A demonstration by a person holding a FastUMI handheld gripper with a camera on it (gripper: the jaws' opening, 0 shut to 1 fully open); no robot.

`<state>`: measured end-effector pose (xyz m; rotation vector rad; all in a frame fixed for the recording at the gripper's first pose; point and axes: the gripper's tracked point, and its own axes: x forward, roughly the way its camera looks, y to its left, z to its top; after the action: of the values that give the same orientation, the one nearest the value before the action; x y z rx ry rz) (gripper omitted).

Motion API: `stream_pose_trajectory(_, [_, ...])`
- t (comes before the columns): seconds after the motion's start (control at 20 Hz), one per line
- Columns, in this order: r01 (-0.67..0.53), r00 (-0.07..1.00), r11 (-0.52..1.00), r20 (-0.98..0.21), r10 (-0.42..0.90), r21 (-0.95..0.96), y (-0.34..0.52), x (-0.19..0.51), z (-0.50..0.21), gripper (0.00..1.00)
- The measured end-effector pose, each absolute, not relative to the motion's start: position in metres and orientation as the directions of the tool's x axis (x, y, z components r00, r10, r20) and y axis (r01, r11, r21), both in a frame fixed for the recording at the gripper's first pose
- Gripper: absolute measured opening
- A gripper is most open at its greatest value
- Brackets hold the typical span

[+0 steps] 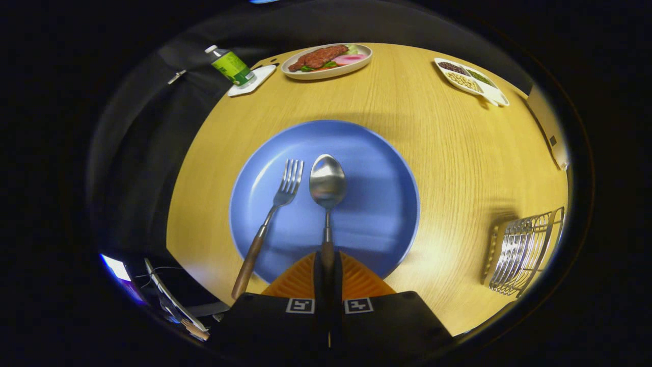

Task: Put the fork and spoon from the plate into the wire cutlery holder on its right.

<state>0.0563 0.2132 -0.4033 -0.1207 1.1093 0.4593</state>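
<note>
Two utensils are lying on the blue plate [367, 214] at the middle of the wooden table [458, 153]: the fork [270, 214] to the left, its wooden handle overhanging the near rim, and the spoon [327, 188] beside it, bowl pointing away. The tool [327, 267] is pinching the spoon's handle, its two fingers pressed together on either side of the slim shaft; gripping at the handle end is probably leaving the bowl free and keeping the spoon in line with the fingers for a later handle-down or bowl-down drop. The spoon's bowl appears to be resting on or hovering just above the plate; which one cannot be told. The wire cutlery holder [522, 252] is standing well to the right of the plate, not yet holding either piece. The fork is lying untouched, so the task is judged to be at its first pick. Beyond the plate, a dish of food [328, 58], a green-labelled bottle [232, 66] on a small white tray [260, 79], and a divided snack dish [471, 80] are sitting along the far edge, clear of the working area.
</note>
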Motion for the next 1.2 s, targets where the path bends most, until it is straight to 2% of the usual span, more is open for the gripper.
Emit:
stream_pose_trajectory(0.35, [-0.479, 0.32, 0.862, -0.881, 0.349, 0.167, 0.174, 0.02, -0.343, 0.06])
stream_pose_trajectory(0.6, [-0.481, 0.319, 0.868, -0.898, 0.305, 0.124, 0.112, 0.006, -0.299, 0.06])
stream_pose_trajectory(0.85, [-0.493, 0.284, 0.869, -0.937, 0.204, 0.04, 0.043, 0.004, -0.27, 0.06])
stream_pose_trajectory(1.2, [-0.485, 0.17, 0.875, -0.981, 0.092, -0.002, -0.02, 0.013, -0.257, 0.06])
